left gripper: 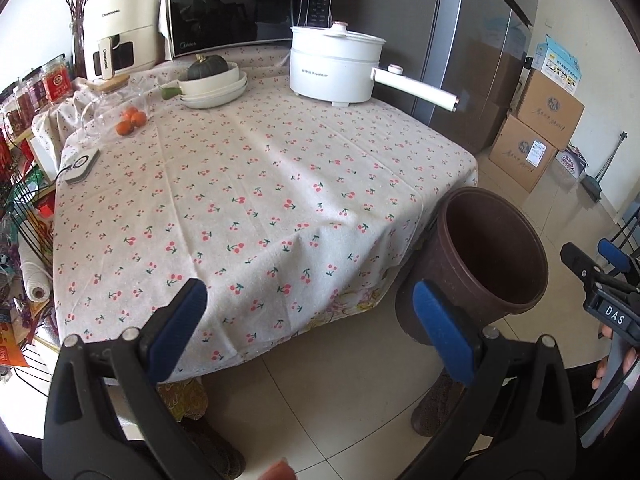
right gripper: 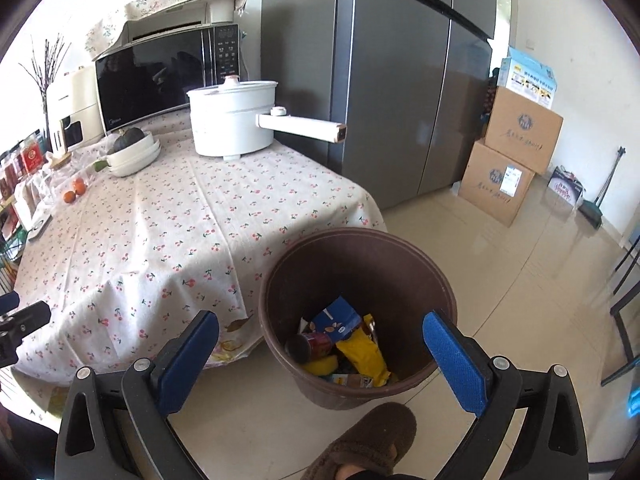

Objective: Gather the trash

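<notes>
Both claws stand spread wide with nothing between their blue pads: the left gripper (left gripper: pixel 310 320) over the table's near edge, the right gripper (right gripper: pixel 320 354) above the brown bin (right gripper: pixel 436 280) on the floor beside the table. Inside lie a yellow wrapper (right gripper: pixel 362 354), a can (right gripper: pixel 310 346) and a blue carton (right gripper: pixel 336 320). Beyond, the cherry-print tablecloth (left gripper: pixel 256 184) carries a white pot (left gripper: pixel 334 66)

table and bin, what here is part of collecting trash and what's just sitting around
Part of the job:
brown bin
yellow wrapper, blue carton and can inside it

Just lying about:
white electric pot
oranges
squash in bowls
microwave
</notes>
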Tool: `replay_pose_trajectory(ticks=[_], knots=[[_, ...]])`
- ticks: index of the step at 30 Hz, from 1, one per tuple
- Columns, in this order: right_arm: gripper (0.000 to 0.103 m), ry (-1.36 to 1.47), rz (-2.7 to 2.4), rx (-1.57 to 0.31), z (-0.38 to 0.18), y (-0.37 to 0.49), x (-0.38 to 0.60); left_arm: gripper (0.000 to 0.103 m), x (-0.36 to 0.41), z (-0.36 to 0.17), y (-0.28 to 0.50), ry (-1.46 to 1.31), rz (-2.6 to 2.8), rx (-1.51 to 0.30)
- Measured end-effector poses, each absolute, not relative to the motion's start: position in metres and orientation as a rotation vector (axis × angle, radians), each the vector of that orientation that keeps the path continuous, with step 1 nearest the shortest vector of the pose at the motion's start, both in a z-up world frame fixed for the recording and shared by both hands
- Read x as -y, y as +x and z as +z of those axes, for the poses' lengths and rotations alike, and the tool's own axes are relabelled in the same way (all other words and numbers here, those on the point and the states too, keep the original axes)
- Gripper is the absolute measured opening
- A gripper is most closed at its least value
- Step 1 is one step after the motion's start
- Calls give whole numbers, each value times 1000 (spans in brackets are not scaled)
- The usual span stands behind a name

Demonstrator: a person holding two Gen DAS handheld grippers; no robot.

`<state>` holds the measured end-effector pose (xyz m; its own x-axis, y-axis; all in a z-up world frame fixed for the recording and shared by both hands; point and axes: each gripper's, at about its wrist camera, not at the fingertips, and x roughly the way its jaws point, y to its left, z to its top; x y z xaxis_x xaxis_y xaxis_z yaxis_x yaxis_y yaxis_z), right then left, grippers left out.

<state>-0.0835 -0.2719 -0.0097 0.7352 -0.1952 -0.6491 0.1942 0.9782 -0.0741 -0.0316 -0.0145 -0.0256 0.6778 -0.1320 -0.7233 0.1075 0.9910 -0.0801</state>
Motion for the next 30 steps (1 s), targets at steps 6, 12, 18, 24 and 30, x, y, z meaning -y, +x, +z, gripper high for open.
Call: replay_pose_trajectory(ticks=[6, 12, 18, 24, 30], knots=[[103, -53, -198, -692, -6, -80, 259, 102, 22, -22, -33, -25, -128, -758], [103, -62, -180, -705, -12, -77, 254, 102, 25, -26, -32, -19, -109, -753], [103, -51, -170, -724, -17, -75, 255, 102, 29, -26, -34, -9, -114, -751], [103, -57, -169, -730, -19, -75, 253, 102, 32, -26, -36, -1, -115, -751], [103, -53, -171, -724, -19, -74, 253, 102, 35, -25, -37, -1, -123, -749]])
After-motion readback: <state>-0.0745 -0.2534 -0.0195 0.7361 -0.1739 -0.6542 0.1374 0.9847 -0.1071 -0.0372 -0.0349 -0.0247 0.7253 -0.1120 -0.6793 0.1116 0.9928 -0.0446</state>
